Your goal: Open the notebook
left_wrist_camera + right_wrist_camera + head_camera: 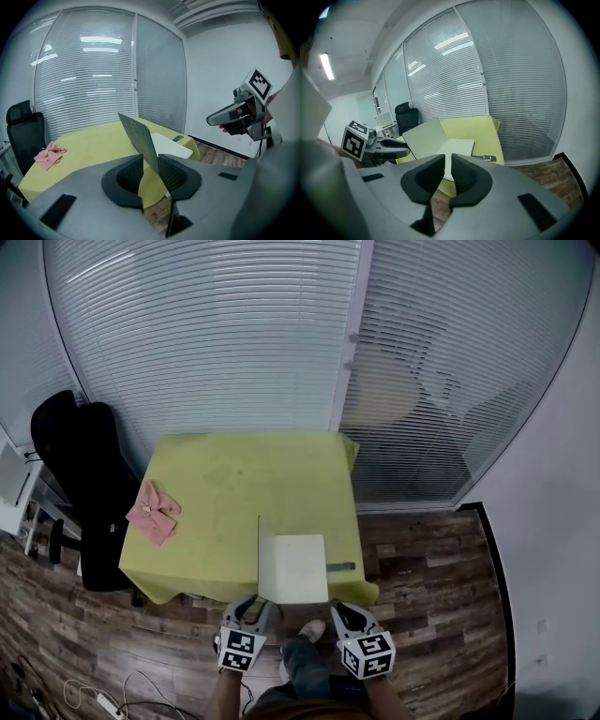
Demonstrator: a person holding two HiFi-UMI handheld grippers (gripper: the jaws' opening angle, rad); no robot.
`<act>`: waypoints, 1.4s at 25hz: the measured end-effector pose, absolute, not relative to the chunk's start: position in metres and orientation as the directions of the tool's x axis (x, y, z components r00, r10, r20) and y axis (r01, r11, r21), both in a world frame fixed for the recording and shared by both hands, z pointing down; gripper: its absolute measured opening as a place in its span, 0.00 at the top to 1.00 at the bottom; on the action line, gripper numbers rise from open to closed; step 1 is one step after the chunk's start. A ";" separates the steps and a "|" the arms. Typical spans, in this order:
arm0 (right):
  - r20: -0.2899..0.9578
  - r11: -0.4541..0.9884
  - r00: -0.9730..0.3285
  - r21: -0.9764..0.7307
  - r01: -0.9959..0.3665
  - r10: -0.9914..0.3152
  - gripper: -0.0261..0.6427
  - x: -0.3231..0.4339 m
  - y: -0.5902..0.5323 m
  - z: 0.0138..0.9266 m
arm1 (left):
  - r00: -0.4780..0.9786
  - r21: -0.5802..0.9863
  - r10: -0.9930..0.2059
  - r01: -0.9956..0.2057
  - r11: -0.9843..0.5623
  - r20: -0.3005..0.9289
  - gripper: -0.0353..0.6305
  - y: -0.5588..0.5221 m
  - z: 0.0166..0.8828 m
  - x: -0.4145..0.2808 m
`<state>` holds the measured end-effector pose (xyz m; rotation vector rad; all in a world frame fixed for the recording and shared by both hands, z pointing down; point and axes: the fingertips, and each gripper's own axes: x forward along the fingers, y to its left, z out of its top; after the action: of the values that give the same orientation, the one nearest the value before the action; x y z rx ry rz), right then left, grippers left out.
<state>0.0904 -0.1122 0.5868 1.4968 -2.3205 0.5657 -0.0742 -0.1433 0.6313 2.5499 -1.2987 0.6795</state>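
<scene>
Nearest, the left gripper (151, 169) has its fingers (129, 176) closing about the raised cover (138, 133), which touches one pad with a gap at the other. The right gripper (447, 171) sits off the near tabletop (234, 474) edge, fingers narrowly parted, nothing between them. The notebook (293, 568) lies at that edge, cover upright, white page exposed. A dark strap-like item (340, 566) lies just beside it. A pink cloth (153, 512) lies farther left, and a black chair (80, 474) stands beyond.

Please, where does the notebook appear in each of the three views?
Head view: notebook at the near edge of the yellow-green tablecloth, bottom centre.
Left gripper view: centre, notebook cover raised between the left gripper's closing jaws.
Right gripper view: centre, notebook with its cover raised at the left.
Shared landmark: the yellow-green tablecloth.
</scene>
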 end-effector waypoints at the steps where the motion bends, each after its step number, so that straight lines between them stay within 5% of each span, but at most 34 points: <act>1: 0.469 0.374 -0.401 -0.153 -0.915 -0.787 0.88 0.089 -0.113 0.587 | 0.507 -0.022 -0.713 -0.807 -0.590 0.485 0.77 -0.143 0.632 -0.076; 35: 0.550 0.404 -0.422 -0.161 -0.900 -0.721 0.88 0.078 -0.131 0.621 | 0.467 0.175 -0.734 -0.880 -0.442 0.493 0.79 -0.148 0.674 -0.124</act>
<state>0.0777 -0.1313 0.6208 1.3918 -2.2716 0.6222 -0.1236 -0.1477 0.6736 2.3132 -1.3520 0.4881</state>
